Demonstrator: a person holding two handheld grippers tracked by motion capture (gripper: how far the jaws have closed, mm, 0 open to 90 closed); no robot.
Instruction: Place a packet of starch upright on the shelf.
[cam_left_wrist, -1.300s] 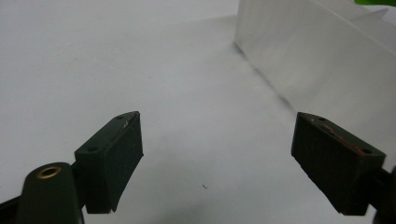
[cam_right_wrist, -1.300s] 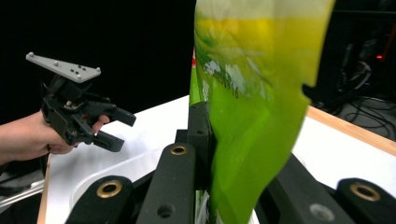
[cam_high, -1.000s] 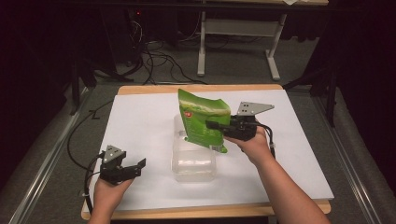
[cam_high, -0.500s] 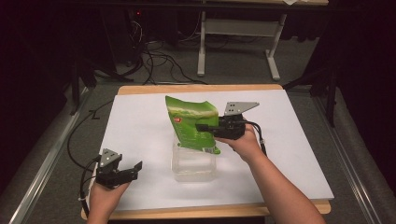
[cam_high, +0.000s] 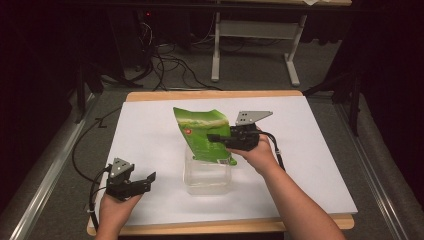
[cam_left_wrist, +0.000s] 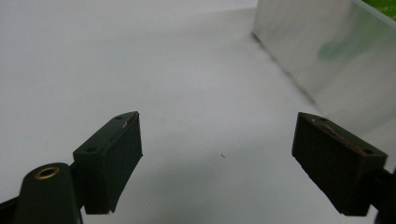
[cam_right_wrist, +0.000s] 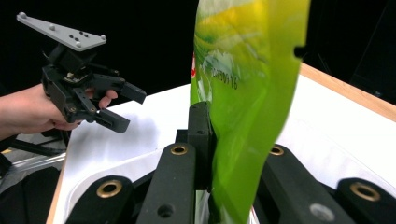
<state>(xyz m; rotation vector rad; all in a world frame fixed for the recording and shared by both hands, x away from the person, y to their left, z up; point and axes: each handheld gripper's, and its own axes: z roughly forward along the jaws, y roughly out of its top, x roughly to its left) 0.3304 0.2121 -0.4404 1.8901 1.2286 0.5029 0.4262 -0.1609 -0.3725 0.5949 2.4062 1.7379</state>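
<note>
White covering spreads over the tabletop (cam_high: 310, 165), and nearest the person the left tool (cam_high: 131, 181) rests low at the front left corner with its jaws wide apart and nothing between them. It stands well apart from the clear plastic container (cam_high: 207, 172) at the middle, too far off to steady that container should it be nudged.

Just beyond, the right tool (cam_high: 216, 137) is clamped on the lower edge of a green bag (cam_high: 200, 131), which stands upright over the container with its bottom corner at or just inside the rim; which of the two I cannot tell. In the right gripper view the bag (cam_right_wrist: 243, 93) is pinched by a thin strip of film alone. The likely trouble: the slick film may slide out of the jaws, or the limp bag may fold, catch the rim and tip or push the light container.
</note>
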